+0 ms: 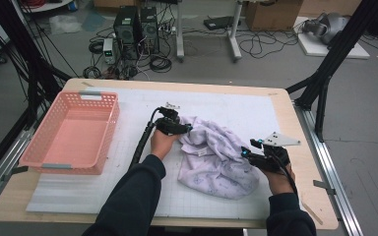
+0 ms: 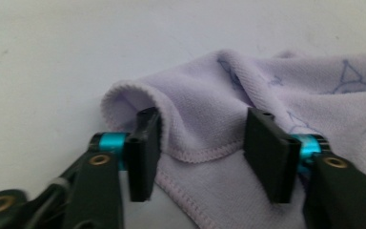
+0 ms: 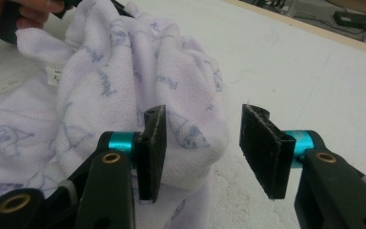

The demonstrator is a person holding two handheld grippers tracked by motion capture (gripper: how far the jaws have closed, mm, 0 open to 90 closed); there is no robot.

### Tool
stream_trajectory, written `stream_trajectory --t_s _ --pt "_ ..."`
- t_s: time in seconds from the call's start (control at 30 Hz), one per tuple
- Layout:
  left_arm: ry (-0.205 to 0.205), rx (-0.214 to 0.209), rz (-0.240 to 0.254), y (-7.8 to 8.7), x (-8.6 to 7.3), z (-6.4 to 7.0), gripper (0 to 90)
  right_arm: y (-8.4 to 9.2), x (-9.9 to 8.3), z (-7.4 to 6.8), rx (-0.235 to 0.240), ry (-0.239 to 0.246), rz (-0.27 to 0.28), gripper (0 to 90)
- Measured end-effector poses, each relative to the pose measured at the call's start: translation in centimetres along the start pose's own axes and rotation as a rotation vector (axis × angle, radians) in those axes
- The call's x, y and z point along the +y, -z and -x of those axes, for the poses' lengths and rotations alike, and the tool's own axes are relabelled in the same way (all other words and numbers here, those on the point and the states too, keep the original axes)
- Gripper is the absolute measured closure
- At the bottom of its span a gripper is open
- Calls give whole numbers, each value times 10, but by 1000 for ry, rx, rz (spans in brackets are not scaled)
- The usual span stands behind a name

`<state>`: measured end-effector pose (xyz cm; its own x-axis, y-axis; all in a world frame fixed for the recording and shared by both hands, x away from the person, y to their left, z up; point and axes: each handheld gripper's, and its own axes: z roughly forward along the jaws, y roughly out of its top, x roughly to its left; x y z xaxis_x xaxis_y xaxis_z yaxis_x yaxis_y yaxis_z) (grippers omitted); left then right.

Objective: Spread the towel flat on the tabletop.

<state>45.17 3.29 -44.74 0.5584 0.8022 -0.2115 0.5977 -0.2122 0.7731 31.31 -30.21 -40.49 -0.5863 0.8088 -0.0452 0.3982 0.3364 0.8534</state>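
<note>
A lilac towel (image 1: 216, 157) lies crumpled near the middle of the white mat (image 1: 128, 196) that covers the tabletop (image 1: 305, 206), bunched rather than spread. The left tool (image 1: 186, 129) sits at the towel's ten o'clock corner; in the left gripper view its jaws stand part open on either side of a folded hem (image 2: 190, 155) — cloth is between them, but the pads do not look pressed on it yet. The right tool (image 1: 246, 149) waits at the towel's three o'clock edge, also about half open, a rounded bulge of cloth (image 3: 190, 143) lying against its left pad with bare mat in the rest of the gap. Two hands at opposite edges look like a setup for lifting and spreading the towel.

A pink basket (image 1: 74, 132) stands empty at nine o'clock, well apart. Nothing lies between the tools and the cloth — the crumpled folds themselves are the likeliest nuisance, since they hide which edge is which.
</note>
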Motion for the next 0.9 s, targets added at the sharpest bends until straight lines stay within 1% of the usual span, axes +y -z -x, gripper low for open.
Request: stream_trajectory --t_s 0.03,0.07,0.1,0.13,0.23,0.3,0.4,0.43,0.5,0.57,0.67,0.73,0.77,0.8,0.83,0.9 --pt "-24 -2 -1 0 0 1 544 0 0 -1 1 -5 -2 511" --pt "-60 -8 -8 1 0 2 636 0 0 0 2 1 -1 511" --pt "-106 5 -9 3 0 5 741 -1 0 0 1 4 -2 510" --pt "-150 17 -8 6 1 7 803 -1 0 0 0 2 -3 509" --pt "-169 -17 5 17 4 7 820 -1 -1 1 -2 -2 -5 504" --pt "-166 -41 41 29 6 6 822 -1 -2 1 -2 -6 -5 504" --pt "-149 -63 87 49 6 2 827 -1 -2 1 -7 -5 -6 503" --pt "-134 -72 110 57 6 0 827 -1 -2 1 -10 -4 -6 503" --pt "-125 -78 132 68 5 -3 828 -2 -2 1 -12 -12 -7 502" --pt "-92 -97 169 79 3 -6 830 -2 -1 1 -15 -16 -7 502" --pt "-60 -121 210 96 -1 -11 830 -3 -1 2 -18 -23 -1 502" --pt "-8 -140 228 106 -3 -16 829 -3 0 2 -22 -27 1 497" --pt "12 -145 239 112 -5 -18 830 -4 1 2 -16 -26 0 492" --pt "19 -145 246 116 -7 -21 830 -5 2 2 -14 -21 -1 492" --pt "18 -133 251 122 -10 -23 830 -7 3 2 -15 -14 -5 492" --pt "23 -128 254 127 -15 -27 830 -12 7 4 -19 -11 -17 491"
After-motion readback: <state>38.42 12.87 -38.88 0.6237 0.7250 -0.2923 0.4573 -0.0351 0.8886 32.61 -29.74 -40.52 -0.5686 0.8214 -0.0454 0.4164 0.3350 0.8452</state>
